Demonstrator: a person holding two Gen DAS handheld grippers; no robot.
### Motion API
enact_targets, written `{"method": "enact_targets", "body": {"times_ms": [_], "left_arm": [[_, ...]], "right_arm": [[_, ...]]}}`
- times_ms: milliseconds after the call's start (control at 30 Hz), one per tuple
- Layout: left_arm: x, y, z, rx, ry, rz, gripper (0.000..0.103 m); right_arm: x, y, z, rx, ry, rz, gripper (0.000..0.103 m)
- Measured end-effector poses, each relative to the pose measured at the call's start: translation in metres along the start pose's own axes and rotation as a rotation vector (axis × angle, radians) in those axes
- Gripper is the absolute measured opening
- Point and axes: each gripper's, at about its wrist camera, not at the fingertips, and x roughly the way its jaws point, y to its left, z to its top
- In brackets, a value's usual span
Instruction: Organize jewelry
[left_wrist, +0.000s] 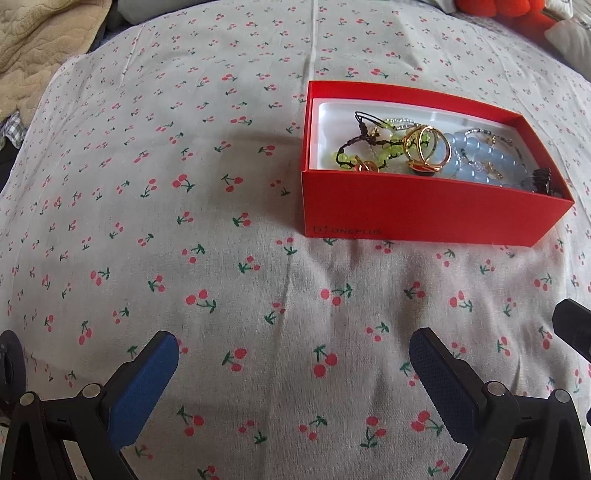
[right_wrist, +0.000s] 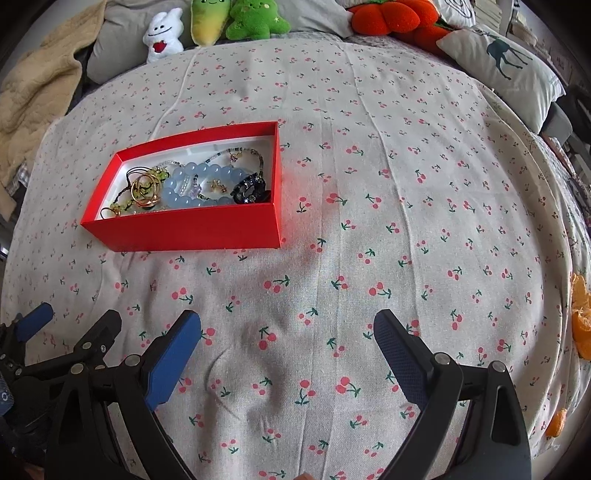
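Observation:
A red box (left_wrist: 417, 210) (right_wrist: 192, 225) sits on the cherry-print bedsheet. It holds a pile of jewelry: a blue bead bracelet (left_wrist: 476, 155) (right_wrist: 199, 173), gold rings (left_wrist: 424, 147) (right_wrist: 146, 190), a green bead string on dark cord (left_wrist: 369, 147) and a black hair clip (right_wrist: 251, 190). My left gripper (left_wrist: 293, 354) is open and empty, low over the sheet in front of the box. My right gripper (right_wrist: 288, 332) is open and empty, in front of and right of the box. The left gripper also shows at the right wrist view's lower left (right_wrist: 74, 328).
Plush toys (right_wrist: 207, 18) and a red-orange plush (right_wrist: 402, 18) line the far edge of the bed. A beige blanket (right_wrist: 33, 88) lies at far left, a deer-print pillow (right_wrist: 506, 62) at far right. Orange peel pieces (right_wrist: 581, 325) lie at the right edge.

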Motion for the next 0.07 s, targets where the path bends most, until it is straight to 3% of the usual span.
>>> {"method": "enact_targets", "body": {"times_ms": [67], "left_arm": [[0.0083, 0.0017, -0.0015, -0.006, -0.048, -0.022, 0.102]], "right_arm": [[0.0100, 0.0009, 0.0017, 0.005, -0.028, -0.010, 0.096]]}}
